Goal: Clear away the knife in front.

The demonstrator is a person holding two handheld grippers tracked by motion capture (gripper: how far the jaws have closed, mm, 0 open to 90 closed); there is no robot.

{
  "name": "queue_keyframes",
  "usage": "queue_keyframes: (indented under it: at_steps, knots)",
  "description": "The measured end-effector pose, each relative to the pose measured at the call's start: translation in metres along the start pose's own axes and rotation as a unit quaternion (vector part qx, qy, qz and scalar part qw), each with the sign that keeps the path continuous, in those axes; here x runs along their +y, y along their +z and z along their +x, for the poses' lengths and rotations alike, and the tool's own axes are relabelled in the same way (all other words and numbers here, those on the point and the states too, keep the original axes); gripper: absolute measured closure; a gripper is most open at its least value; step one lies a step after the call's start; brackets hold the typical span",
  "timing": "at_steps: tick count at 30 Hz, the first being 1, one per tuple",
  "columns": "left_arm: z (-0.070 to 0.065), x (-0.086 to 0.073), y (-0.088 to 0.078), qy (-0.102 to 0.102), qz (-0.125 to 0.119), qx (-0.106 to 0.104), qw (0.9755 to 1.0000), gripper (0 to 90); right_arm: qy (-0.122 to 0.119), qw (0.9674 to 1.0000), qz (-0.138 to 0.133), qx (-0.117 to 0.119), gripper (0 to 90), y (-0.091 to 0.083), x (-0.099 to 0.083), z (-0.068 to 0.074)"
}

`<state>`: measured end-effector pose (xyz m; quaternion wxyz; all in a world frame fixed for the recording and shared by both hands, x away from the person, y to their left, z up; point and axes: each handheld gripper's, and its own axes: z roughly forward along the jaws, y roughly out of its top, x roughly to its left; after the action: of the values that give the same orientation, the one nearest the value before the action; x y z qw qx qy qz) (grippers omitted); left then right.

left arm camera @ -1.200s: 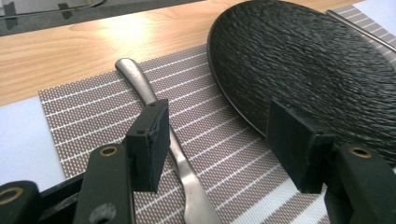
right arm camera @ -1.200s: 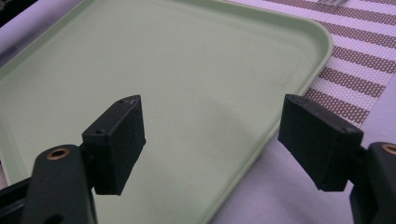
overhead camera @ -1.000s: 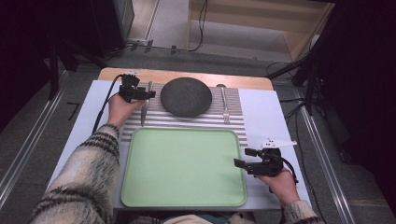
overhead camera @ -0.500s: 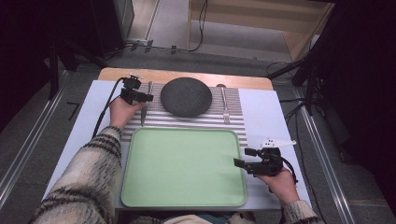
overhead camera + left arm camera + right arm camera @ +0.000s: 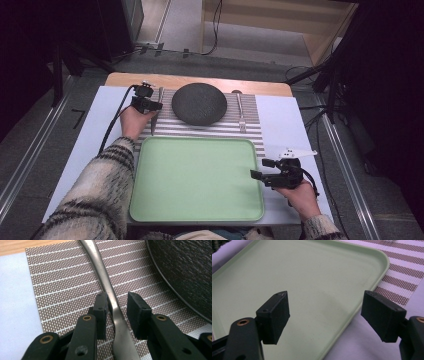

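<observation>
Cutlery handle (image 5: 117,312), a slim grey metal piece, lies on the striped placemat (image 5: 250,131) at about nine o'clock from the dark round plate (image 5: 199,103), just beside its rim. In the high view the piece (image 5: 156,112) runs along the mat's left part, from twelve toward six o'clock.

Left gripper (image 5: 117,305) is set down over that handle. Its jaws have just been closing, and the handle now sits between them. In the left gripper view the left pad looks to be against the metal, while a narrow gap shows between the metal and the right pad, so the jaws are nearly closed but not yet clamped. In the high view this left gripper (image 5: 146,104) sits at the mat's ten o'clock corner, with its cable trailing back along the sleeve.

Right gripper (image 5: 262,176) hovers at the four o'clock side of the green tray (image 5: 150,200), its jaws spread wide with nothing between them. In the right gripper view the tray's rounded corner (image 5: 382,260) and a strip of the mat lie beyond the pads.

A fork (image 5: 240,112) lies on the mat at three o'clock from the plate. Tray and mat rest on the pale surface (image 5: 90,130), the tray at six o'clock from the plate.
</observation>
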<state>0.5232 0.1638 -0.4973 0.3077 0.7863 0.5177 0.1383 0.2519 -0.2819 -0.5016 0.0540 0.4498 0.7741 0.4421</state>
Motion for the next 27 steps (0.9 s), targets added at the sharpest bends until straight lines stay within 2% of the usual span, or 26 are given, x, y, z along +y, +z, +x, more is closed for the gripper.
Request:
queue_keyframes:
  at_steps: [9, 13, 17, 21, 24, 27]
  knots:
    - [-0.005, -0.005, 0.001, -0.006, -0.017, 0.031, 0.9994, 77.5, 0.003, 1.0000, 0.001, 0.000, 20.9, 0.000, 0.000, 0.000]
    - [-0.007, -0.007, 0.002, -0.019, -0.021, 0.039, 0.9988, 80.5, 0.001, 1.0000, 0.003, 0.000, 20.9, 0.001, 0.000, 0.000]
    - [-0.012, -0.010, 0.003, -0.021, -0.034, 0.058, 0.9975, 80.8, 0.000, 1.0000, 0.003, -0.001, 20.9, 0.001, 0.000, 0.000]
    - [-0.011, -0.011, 0.002, -0.031, -0.038, 0.055, 0.9973, 81.0, -0.001, 1.0000, 0.003, -0.001, 20.9, 0.001, 0.000, 0.000]
    - [-0.007, -0.010, 0.001, -0.050, -0.038, 0.039, 0.9973, 81.0, -0.001, 1.0000, 0.003, -0.001, 20.9, 0.001, 0.000, 0.000]
    - [-0.004, -0.009, 0.001, -0.052, -0.037, 0.030, 0.9975, 80.9, 0.001, 1.0000, 0.003, -0.002, 20.9, 0.001, 0.000, -0.001]
